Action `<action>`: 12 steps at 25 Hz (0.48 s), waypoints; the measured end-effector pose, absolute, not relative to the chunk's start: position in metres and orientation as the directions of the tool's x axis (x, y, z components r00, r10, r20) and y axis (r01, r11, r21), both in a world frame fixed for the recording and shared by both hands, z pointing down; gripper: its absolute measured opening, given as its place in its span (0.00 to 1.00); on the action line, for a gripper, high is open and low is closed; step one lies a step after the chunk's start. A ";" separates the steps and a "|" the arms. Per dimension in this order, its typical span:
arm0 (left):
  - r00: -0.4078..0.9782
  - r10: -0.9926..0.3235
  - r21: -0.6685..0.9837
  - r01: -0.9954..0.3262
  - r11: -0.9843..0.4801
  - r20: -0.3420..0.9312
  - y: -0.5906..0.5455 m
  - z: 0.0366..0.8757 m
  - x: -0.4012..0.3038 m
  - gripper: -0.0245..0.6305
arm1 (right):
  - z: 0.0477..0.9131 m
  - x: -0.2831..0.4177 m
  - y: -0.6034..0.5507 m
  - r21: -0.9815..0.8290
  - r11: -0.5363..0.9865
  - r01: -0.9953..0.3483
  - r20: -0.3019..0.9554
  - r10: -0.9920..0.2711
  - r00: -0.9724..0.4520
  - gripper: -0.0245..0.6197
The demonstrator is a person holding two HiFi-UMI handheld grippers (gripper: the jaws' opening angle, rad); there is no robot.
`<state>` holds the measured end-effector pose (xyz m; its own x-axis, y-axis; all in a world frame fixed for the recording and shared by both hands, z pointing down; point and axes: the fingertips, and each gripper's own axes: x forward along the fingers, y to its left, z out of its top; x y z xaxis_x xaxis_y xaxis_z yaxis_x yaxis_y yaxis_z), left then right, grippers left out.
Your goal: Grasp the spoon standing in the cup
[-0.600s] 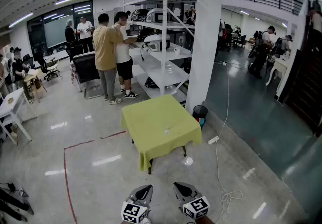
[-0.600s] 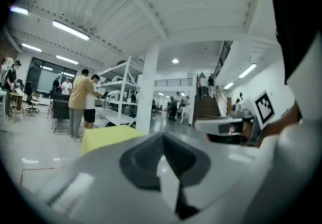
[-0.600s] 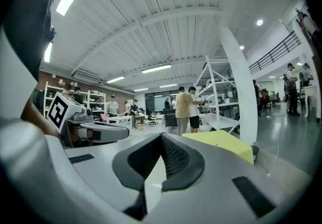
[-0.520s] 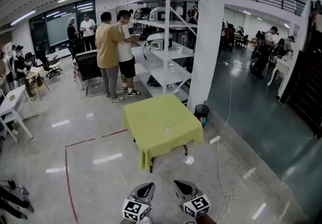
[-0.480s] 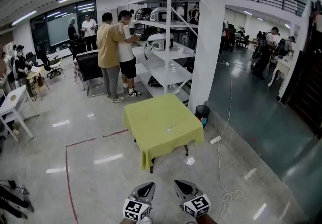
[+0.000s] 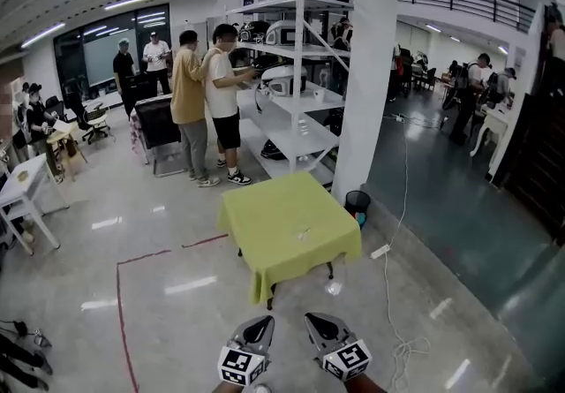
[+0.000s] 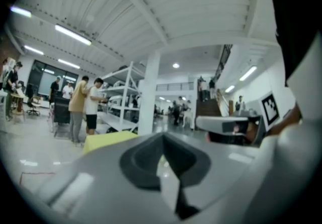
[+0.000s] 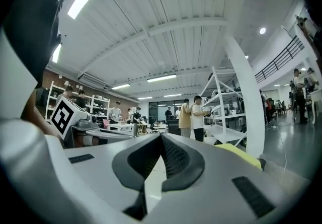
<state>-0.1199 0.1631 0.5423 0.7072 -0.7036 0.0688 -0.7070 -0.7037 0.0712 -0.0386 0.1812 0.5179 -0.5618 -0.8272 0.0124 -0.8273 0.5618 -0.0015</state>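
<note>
Both tongs hang low at the bottom edge of the head view, side by side and well short of the desk [image 6: 287, 206], which stands out on the glossy floor under a yellow-green cloth. The left tongs [image 6: 259, 327] have their jaws together with nothing between them, and the left gripper view shows the two dark pads meeting along one seam, with the yellow cloth far off beyond the tip. The right tongs [image 6: 320, 326] are likewise closed and empty; in the right gripper view the ribbed pads press against each other, and the desk shows as a yellow edge at the lower right. Each carries its marker cube, nearest the person. The cup [image 6: 303, 232] sits on the cloth, a small clear thing toward the near right part of the desk top, well apart from both tongs; the spoon in it is too small to make out. Behind the desk a white column [image 6: 366, 73] rises beside a white shelf rack [image 6: 300, 73], where two people [image 6: 205, 86] stand close together. A black bin [image 6: 357, 202] stands at the column's foot, a red tape line [image 6: 124, 294] marks the floor at left, and a white cable [image 6: 402, 349] trails at right.
</note>
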 end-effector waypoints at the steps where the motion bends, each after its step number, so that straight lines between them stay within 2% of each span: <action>1: 0.708 -0.703 0.071 -0.706 -0.704 0.068 0.161 0.541 -0.122 0.04 | 0.519 -0.045 0.178 -0.005 0.582 -0.813 0.015 -0.813 -0.582 0.05; 4: 0.712 -0.699 0.067 -0.702 -0.709 0.068 0.152 0.542 -0.132 0.04 | 0.523 -0.064 0.168 -0.023 0.618 -0.786 0.027 -0.785 -0.619 0.05; 12: 0.735 -0.673 0.070 -0.678 -0.732 0.080 0.128 0.552 -0.162 0.04 | 0.533 -0.089 0.145 -0.114 0.594 -0.796 0.039 -0.798 -0.601 0.05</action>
